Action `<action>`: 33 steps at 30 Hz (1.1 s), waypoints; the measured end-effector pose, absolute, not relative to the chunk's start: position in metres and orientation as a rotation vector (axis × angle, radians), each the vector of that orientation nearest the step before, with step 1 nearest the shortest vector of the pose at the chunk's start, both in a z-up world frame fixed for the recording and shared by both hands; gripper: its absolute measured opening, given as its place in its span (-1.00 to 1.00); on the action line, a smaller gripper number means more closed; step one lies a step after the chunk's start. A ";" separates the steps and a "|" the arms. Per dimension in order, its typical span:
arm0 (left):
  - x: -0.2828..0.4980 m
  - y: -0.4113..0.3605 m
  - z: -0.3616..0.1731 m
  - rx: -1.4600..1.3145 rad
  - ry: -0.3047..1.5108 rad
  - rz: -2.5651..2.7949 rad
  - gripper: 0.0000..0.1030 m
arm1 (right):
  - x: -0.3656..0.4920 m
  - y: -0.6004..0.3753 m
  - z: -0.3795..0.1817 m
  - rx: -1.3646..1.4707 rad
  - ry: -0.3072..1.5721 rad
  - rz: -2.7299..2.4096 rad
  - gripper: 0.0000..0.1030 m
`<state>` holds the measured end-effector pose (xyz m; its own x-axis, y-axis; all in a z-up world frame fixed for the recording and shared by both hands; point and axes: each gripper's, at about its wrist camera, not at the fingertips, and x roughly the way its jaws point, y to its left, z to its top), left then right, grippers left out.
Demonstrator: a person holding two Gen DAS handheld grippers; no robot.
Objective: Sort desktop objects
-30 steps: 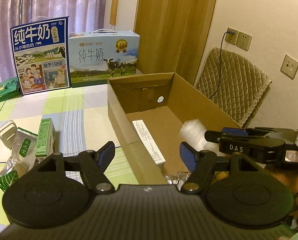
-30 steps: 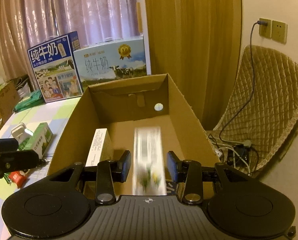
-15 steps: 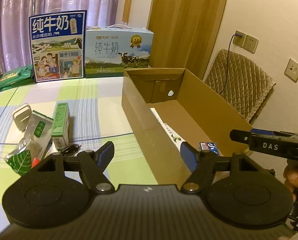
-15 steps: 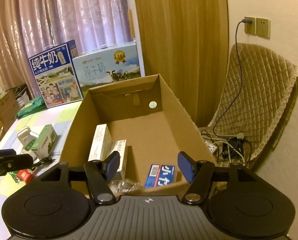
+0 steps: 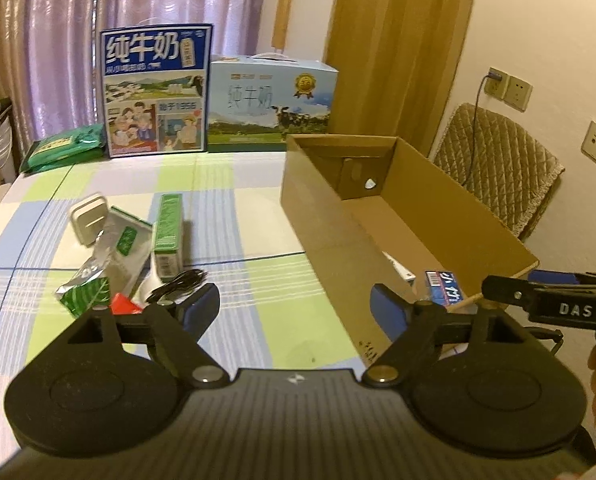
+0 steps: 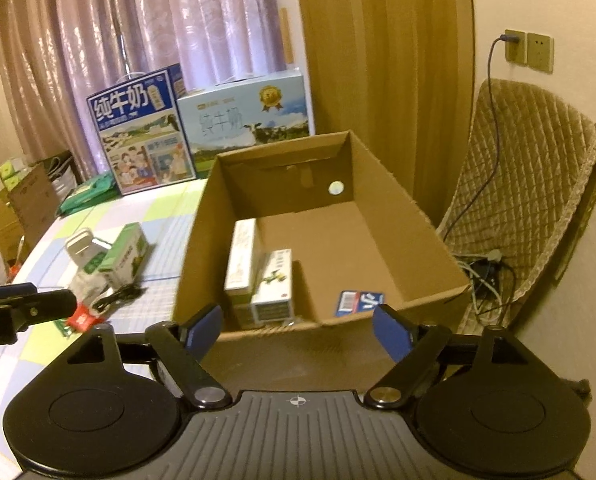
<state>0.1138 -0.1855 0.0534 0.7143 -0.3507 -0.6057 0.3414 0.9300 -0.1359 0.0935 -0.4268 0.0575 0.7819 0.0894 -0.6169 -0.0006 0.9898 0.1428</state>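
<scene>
A cardboard box [image 6: 382, 184] stands open on the table's right side. Inside it lie a long white box [image 6: 242, 260], a small white-green carton [image 6: 274, 284] and a blue packet [image 6: 360, 302]. My right gripper [image 6: 298, 326] hangs open and empty just in front of the box's near wall. My left gripper [image 5: 294, 308] is open and empty over the table beside the box [image 5: 330, 240]. Left of it lies a pile: a green carton [image 5: 168, 224], a white adapter [image 5: 88, 216], a foil pouch [image 5: 114, 256], a black cable [image 5: 178, 280] and a red item [image 5: 124, 304].
Two large milk cases [image 5: 156, 92] [image 5: 272, 104] stand at the back of the checked tablecloth [image 5: 238, 220], with a green packet [image 5: 66, 148] beside them. A padded chair [image 6: 530, 184] and a power strip with cables [image 6: 486, 268] are right of the box.
My right gripper opened, dropped the white-green carton into the box, and drew back. The left gripper swung leftward and back, so the pile sits closer to its left finger.
</scene>
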 end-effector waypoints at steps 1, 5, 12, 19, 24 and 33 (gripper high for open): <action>0.113 -0.182 0.053 -0.016 0.674 -0.378 0.58 | 0.092 -0.424 0.058 0.138 0.674 0.053 0.63; 0.107 -0.168 0.052 -0.034 0.667 -0.363 0.73 | 0.086 -0.412 0.060 0.134 0.684 0.068 0.72; 0.101 -0.148 0.049 -0.046 0.670 -0.336 0.80 | 0.080 -0.392 0.060 0.120 0.701 0.097 0.79; 0.095 -0.131 0.046 -0.044 0.678 -0.309 0.87 | 0.075 -0.373 0.063 0.107 0.707 0.137 0.87; 0.092 -0.118 0.045 -0.045 0.682 -0.292 0.91 | 0.074 -0.359 0.064 0.105 0.706 0.164 0.92; 0.089 -0.097 0.041 -0.057 0.693 -0.259 0.96 | 0.078 -0.338 0.057 0.086 0.728 0.199 0.96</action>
<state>0.0893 -0.0974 0.0409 0.7386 -0.2545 -0.6242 0.2170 0.9665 -0.1372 0.0784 -0.3376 0.0571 0.7286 0.2100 -0.6519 -0.1504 0.9777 0.1469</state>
